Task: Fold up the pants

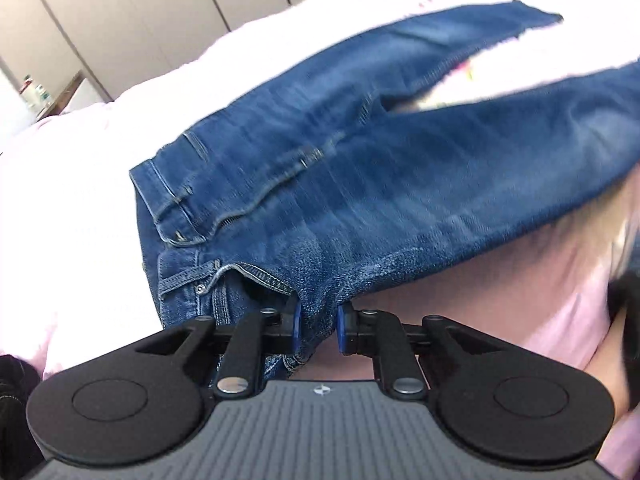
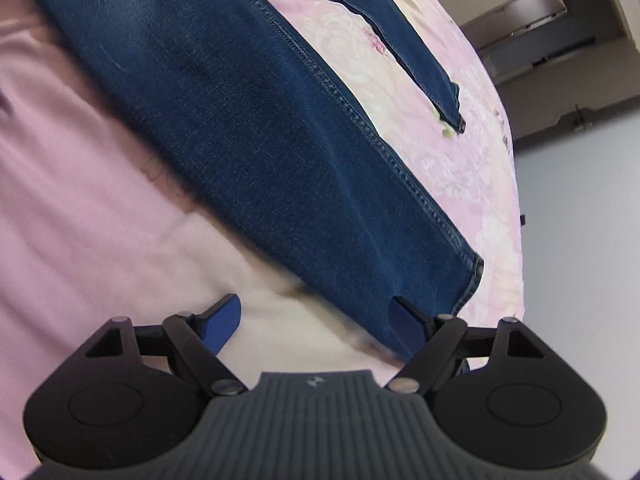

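Blue denim jeans [image 1: 360, 152] lie spread on a pink bed cover [image 1: 80, 208], waistband towards me and the two legs running away to the right. My left gripper [image 1: 319, 326] is shut on a bunch of the jeans at the near side by the pocket. In the right wrist view one jeans leg [image 2: 260, 152] runs diagonally, its hem near my right gripper [image 2: 316, 322]. The right gripper is open, one blue finger [image 2: 222, 322] on bare cover, the other [image 2: 406, 320] at the leg's hem edge. The second leg [image 2: 400, 36] lies farther off.
The bed cover [image 2: 460, 184] has a floral print and ends at an edge on the right, with grey floor [image 2: 580, 240] beyond. Beige wardrobe doors [image 1: 120, 20] stand behind the bed. A dark item [image 1: 12, 380] sits at the left edge.
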`<state>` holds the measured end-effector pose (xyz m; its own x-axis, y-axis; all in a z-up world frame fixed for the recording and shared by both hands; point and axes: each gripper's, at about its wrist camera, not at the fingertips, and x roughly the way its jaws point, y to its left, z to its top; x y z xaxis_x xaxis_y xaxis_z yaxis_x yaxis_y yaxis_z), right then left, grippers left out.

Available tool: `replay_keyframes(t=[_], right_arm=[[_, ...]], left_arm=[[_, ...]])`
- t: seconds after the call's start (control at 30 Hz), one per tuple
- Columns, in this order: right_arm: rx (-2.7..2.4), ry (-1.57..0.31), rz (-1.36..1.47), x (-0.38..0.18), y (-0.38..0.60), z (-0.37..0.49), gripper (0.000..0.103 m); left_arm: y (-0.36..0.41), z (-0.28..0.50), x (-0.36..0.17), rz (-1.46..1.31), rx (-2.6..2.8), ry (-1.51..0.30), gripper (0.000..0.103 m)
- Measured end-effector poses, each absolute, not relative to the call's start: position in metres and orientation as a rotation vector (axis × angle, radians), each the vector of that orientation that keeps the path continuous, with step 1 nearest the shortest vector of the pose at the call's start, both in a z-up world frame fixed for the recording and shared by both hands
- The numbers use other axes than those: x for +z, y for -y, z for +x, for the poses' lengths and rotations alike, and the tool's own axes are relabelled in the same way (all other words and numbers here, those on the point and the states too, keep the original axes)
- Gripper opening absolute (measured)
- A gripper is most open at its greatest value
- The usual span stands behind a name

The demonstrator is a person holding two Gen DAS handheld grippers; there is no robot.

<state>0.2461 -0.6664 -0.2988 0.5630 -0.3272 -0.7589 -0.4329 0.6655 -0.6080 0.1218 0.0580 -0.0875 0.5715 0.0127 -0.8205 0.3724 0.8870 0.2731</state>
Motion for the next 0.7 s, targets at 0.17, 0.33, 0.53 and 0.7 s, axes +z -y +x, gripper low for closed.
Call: replay_keyframes(t=[0.17, 0.33, 0.53, 0.7], right_arm=[[-0.059, -0.973, -0.890, -0.312, 0.671, 0.268, 0.035], [-0.178, -0.911, -0.783, -0.279, 0.680, 0.288, 0.005], [-0.251, -0.810, -0.713, -0.213, 0.678, 0.341, 0.000], [-0.286, -0.756, -0.784, -0.179, 0.659, 0.414, 0.000]], left_arm=[[-0.059, 0.123, -0.070, 0.382, -0.178, -0.909, 0.018], [-0.068, 0.128, -0.057, 0.324, -0.151, -0.881, 0.018], [-0.073, 0.151, -0.034, 0.323, -0.138, -0.845, 0.016], [-0.076, 0.198, -0.010, 0.350, -0.120, -0.842, 0.014]])
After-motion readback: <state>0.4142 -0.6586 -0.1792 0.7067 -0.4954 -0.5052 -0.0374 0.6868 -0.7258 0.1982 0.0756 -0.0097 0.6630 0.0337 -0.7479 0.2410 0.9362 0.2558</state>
